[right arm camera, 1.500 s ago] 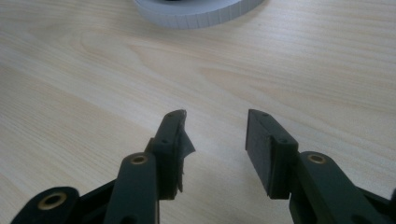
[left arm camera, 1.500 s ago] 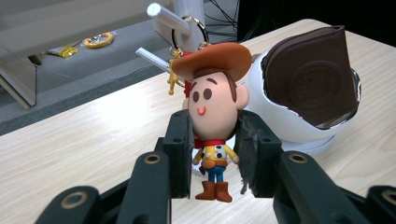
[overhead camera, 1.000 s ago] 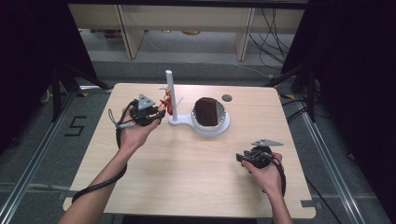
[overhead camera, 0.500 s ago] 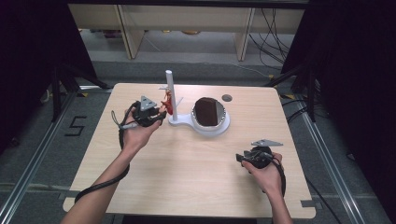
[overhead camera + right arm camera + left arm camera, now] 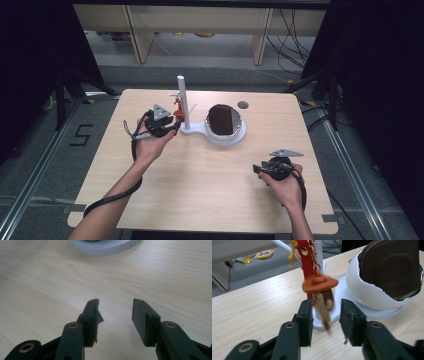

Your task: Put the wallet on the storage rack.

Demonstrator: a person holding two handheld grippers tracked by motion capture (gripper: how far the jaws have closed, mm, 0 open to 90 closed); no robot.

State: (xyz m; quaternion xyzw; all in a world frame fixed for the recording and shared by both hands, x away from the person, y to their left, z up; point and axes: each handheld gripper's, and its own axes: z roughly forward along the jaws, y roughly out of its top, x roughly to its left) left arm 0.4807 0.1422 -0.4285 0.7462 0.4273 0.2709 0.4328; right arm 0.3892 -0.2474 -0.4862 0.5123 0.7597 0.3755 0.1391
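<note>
In the left gripper view the left gripper (image 5: 325, 322) has its two black jaws parted, and they have just been opening. Between them hangs a small figure charm (image 5: 323, 293) with an orange hat and a brown face; its lower end is blurred and dangles in the gap, and neither pad presses on it. The charm hangs by a small chain from a red strap (image 5: 305, 265), which rises above the jaws beside a white post (image 5: 319, 252). Just beyond the jaw tips lies the flat white base (image 5: 342, 290) that carries the post. To the right of the jaws and a little farther off stands a white bowl-shaped holder (image 5: 364, 290), with a dark brown round leather piece (image 5: 394, 267) leaning upright inside it. The pale wooden tabletop (image 5: 254, 305) runs under all of this.

In the right gripper view the right gripper (image 5: 115, 315) hovers over bare wood with its jaws roughly half apart and nothing between them; a scrap of torn pad sticks off the left one. Well ahead of the tips the rim of the white base (image 5: 105, 247) shows.

From the high view, the right gripper (image 5: 265, 169) sits nearest, in the person's hand at the right of the tabletop (image 5: 200, 190), well apart from the stand. Farther off, the left gripper (image 5: 172, 122) points at the red charm (image 5: 177, 107) on the white post (image 5: 181, 97), with the holder (image 5: 235, 135) beyond to its right
</note>
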